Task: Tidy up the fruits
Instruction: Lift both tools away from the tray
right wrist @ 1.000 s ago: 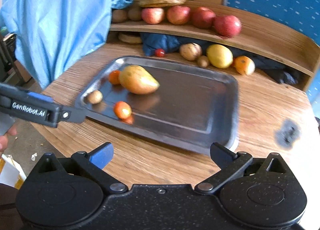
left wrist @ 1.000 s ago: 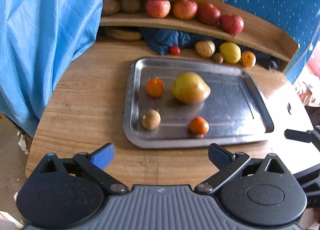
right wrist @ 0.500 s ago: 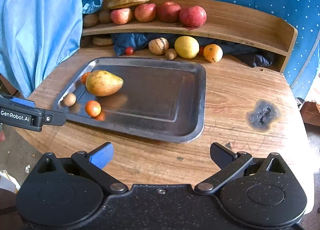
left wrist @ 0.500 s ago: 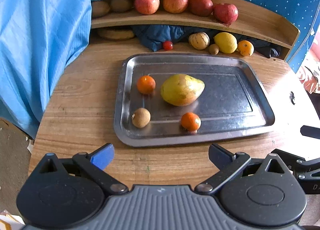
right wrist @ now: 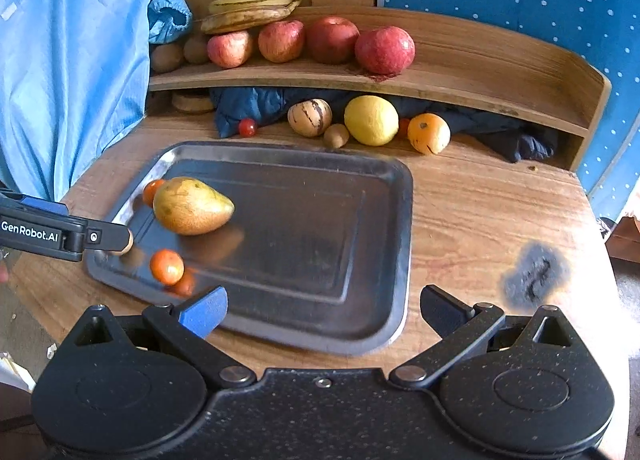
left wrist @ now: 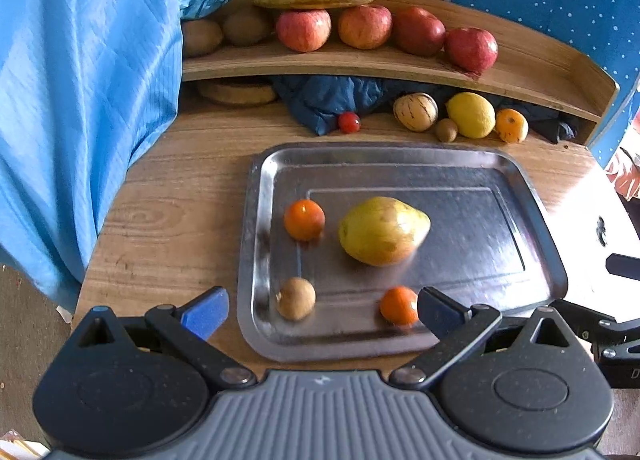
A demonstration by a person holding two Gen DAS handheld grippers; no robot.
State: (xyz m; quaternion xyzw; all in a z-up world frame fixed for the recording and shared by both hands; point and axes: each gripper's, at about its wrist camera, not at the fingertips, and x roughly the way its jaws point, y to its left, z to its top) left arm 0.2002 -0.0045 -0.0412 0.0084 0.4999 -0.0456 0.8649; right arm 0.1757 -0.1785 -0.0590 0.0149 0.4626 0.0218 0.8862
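Brown, small round fruit (left wrist: 296,298) low left on steel tray (left wrist: 532,195): light, rolls; my left hand-held gripper (left wrist: 320,310), jaws wide, should pinch its middle.

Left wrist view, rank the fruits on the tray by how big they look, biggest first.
1. Mango, clearly largest.
2. Far orange fruit.
3. Near orange fruit and small brown fruit: these look about alike, and the near orange one is partly hidden by the left gripper finger, so no ranking.
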